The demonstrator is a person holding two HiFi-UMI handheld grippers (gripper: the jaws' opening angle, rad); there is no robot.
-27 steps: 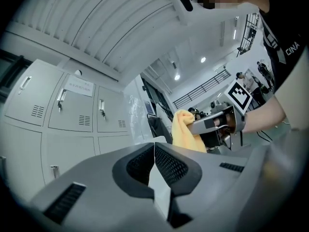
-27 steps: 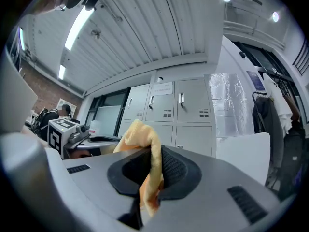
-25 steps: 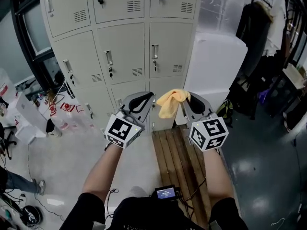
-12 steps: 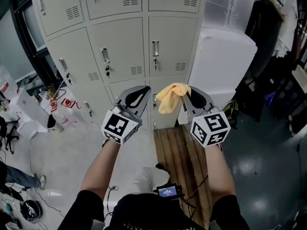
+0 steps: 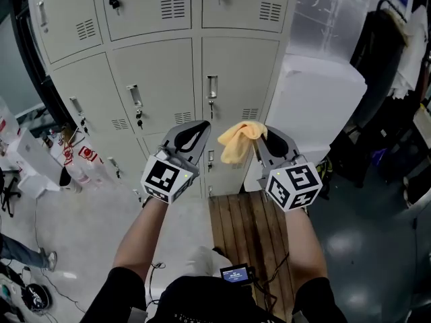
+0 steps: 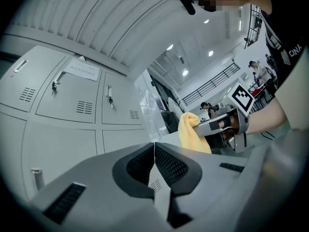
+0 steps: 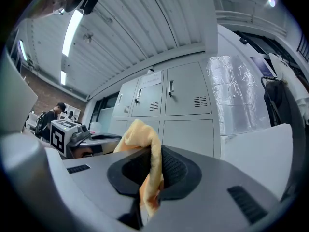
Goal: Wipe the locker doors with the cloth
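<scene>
Approach step. The yellow cloth (image 5: 240, 138) is pinched in the right tool (image 5: 264, 138) and held short of the locker doors (image 5: 236, 73); the left tool (image 5: 196, 130) is pressed together, empty. Contact with a door is judged to be required next.

Pale floor (image 5: 94, 207) under me, slatted wooden bench (image 5: 246, 227) ahead. White cabinet (image 5: 320, 106) at my right; ribbed ceiling (image 7: 145, 23) overhead.
</scene>
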